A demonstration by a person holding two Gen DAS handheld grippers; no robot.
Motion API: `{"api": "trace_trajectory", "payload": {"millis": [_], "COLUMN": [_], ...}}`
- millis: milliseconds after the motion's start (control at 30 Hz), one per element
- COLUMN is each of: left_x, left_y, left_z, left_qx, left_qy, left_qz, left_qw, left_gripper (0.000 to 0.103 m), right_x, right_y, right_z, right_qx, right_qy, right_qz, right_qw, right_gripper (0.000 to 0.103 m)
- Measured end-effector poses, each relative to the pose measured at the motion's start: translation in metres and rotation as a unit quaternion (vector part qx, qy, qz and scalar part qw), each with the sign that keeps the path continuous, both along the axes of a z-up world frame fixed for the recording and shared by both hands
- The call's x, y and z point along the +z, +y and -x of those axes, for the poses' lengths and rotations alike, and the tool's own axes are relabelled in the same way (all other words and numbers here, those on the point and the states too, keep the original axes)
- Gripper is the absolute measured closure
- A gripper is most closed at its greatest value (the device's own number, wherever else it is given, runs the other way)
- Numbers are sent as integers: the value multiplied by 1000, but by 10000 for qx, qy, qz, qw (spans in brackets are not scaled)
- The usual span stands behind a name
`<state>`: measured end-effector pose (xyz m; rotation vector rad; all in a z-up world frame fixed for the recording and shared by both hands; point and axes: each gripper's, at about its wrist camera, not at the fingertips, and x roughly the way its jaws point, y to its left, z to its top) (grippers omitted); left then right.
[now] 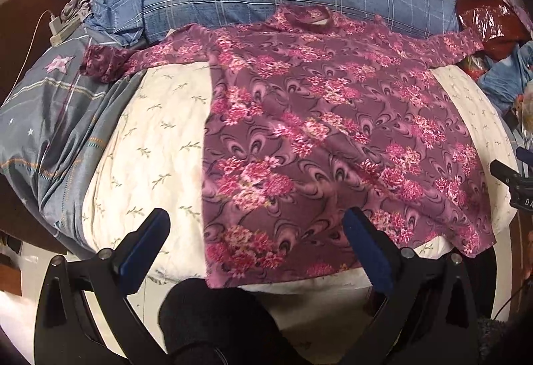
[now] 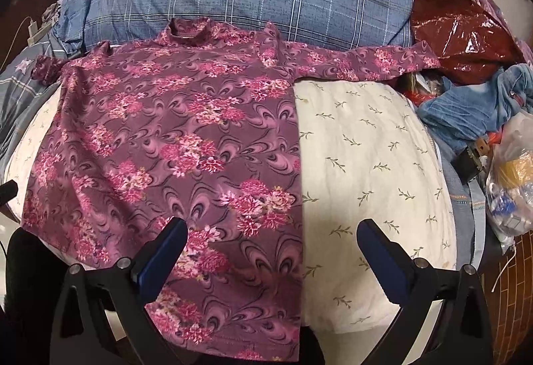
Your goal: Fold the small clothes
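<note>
Left wrist view shows my left hand-held gripper (image 1: 256,248) spread wide and empty, poised over the near hem of the floral top (image 1: 316,118). I keep the top flat on the bed's cream quilt (image 1: 156,138), collar toward the far edge, sleeves out. My right hand-held gripper (image 2: 271,258) also gapes, straddling the top's right side seam, ready to pinch.

Left gripper (image 1: 255,225) and right gripper (image 2: 271,235), black angular frames, navy blue finger pads, silver round screws
</note>
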<state>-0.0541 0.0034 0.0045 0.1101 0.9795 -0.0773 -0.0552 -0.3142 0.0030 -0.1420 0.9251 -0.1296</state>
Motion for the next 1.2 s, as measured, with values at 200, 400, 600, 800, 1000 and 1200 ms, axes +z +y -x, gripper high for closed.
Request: {"api": "trace_trajectory", "payload": {"millis": [200, 400, 600, 800, 1000, 1200], "left_x": [0, 0, -7, -9, -12, -13], "left_y": [23, 34, 28, 16, 13, 13], "left_z": [-1, -5, -12, -13, -17, -18], "left_qx": [326, 504, 457, 296, 275, 272], "left_qy": [31, 40, 187, 160, 223, 234], "left_qz": [106, 133, 176, 30, 30, 42], "left_qw": [9994, 9986, 9986, 9994, 9994, 9993], "left_gripper": [0, 0, 0, 0, 0, 0], "right_x": [0, -2, -5, -10, -13, -14], "right_y": [2, 0, -8, -16, -15, -14], "right_z": [4, 5, 5, 3, 0, -2], "right_qx": [10, -49, -153, -221, -184, -167], "right_qy": [94, 104, 163, 137, 145, 133], "right_qz": [-81, -167, -186, -190, -176, -144], "right_qw": [9999, 9998, 9996, 9995, 9996, 9997], "right_gripper": [1, 1, 1, 1, 1, 1]}}
